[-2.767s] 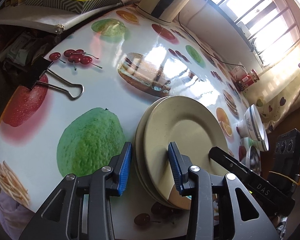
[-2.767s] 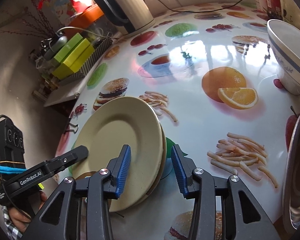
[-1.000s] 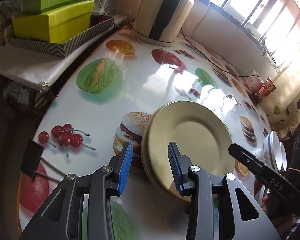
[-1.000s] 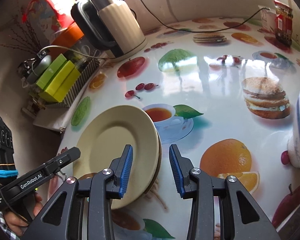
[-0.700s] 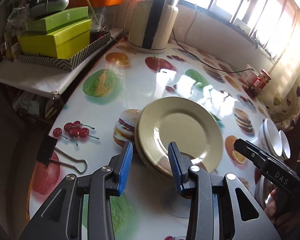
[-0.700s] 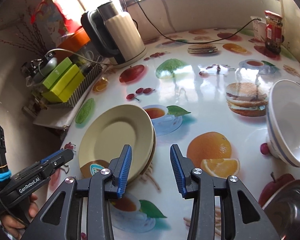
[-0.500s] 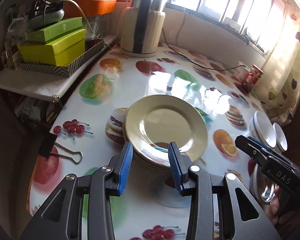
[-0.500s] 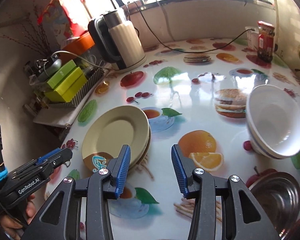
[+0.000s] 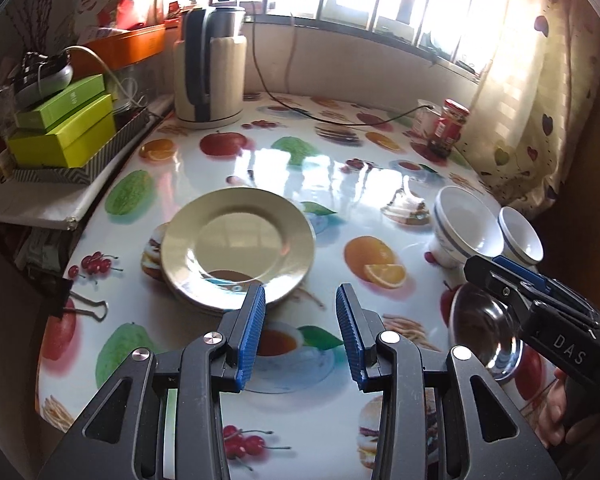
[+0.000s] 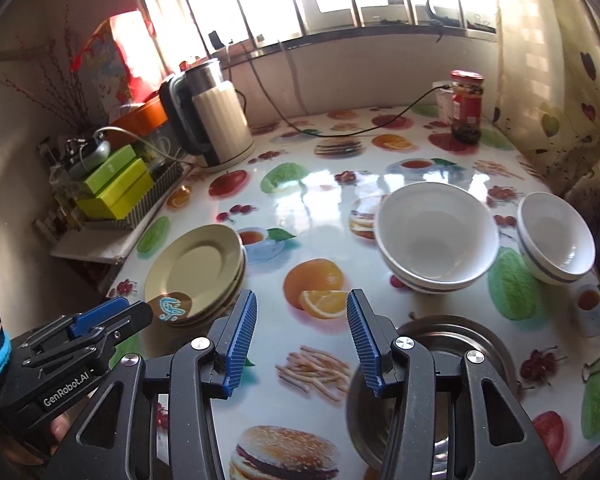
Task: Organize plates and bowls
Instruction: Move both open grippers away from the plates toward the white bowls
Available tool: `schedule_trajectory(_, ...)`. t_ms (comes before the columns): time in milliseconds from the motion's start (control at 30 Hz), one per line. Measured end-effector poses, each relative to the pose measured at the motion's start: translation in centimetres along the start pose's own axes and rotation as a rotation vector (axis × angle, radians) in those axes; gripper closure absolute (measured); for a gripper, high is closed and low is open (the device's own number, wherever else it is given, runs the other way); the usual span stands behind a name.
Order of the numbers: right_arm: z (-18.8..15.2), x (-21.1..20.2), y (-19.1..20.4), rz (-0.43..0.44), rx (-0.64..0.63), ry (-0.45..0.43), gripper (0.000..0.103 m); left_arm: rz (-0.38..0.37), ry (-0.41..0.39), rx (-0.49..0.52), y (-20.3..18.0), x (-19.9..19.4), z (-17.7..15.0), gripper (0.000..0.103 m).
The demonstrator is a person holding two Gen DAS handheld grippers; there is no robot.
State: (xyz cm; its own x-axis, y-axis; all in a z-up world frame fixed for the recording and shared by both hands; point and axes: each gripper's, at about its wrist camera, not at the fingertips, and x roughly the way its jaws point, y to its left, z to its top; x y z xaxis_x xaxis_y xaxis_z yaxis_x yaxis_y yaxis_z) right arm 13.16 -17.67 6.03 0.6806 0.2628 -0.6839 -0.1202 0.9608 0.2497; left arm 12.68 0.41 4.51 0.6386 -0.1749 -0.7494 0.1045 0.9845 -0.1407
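Observation:
A stack of beige plates (image 9: 238,246) (image 10: 196,268) rests on the fruit-print table (image 9: 340,184), left of centre. My left gripper (image 9: 300,296) hangs just in front of the stack's near rim, open and holding nothing. My right gripper (image 10: 302,300) hovers over the printed orange; its jaws are opening with nothing between them. Right of the plates, two nested white bowls with blue bands (image 9: 464,224) (image 10: 436,232) stand beside a smaller white bowl (image 9: 520,236) (image 10: 556,236). A steel bowl (image 9: 484,336) (image 10: 452,344) lies nearest, under my right gripper's right finger.
A kettle (image 9: 210,76) (image 10: 212,120) with its cable stands at the back left. A red-lidded jar (image 9: 448,128) (image 10: 466,104) is at the back right. Green boxes (image 9: 64,128) sit on a side shelf. A binder clip (image 9: 80,304) lies at the left edge.
Both grippers have drawn back and up from the plate stack, whose rim sat between their jaws a second ago. The plates stay on the table. The right jaws stand wider.

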Motion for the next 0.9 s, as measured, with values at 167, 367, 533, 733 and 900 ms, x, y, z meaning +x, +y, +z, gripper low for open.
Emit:
schedule_trajectory(167,-0.3,-1.1,-1.6,-0.029,0.016,-0.012,0.056,-0.019,-0.001,0.033,-1.8,0.2,0.2,0.065)
schedule_trajectory(367,-0.4,-2.4,-3.6,-0.078,0.043,-0.04,0.056,-0.031,-0.012,0.073,-3.8,0.6,0.8,0.065)
schedule_trajectory(533,-0.3,-3.1,-5.8,-0.112,0.069,-0.056,0.056,-0.057,-0.008,0.109,-5.5,1.5,1.5,0.065)
schedule_trajectory(733,0.3,-2.9,-8.2,-0.147,0.099,-0.057,0.056,-0.103,-0.002,0.122,-7.3,2.9,2.9,0.065)
schedule_trajectory(900,1.2,-2.8,-10.1,-0.183,0.116,-0.067,0.056,-0.145,0.024,0.124,-8.5,4.8,4.1,0.065)
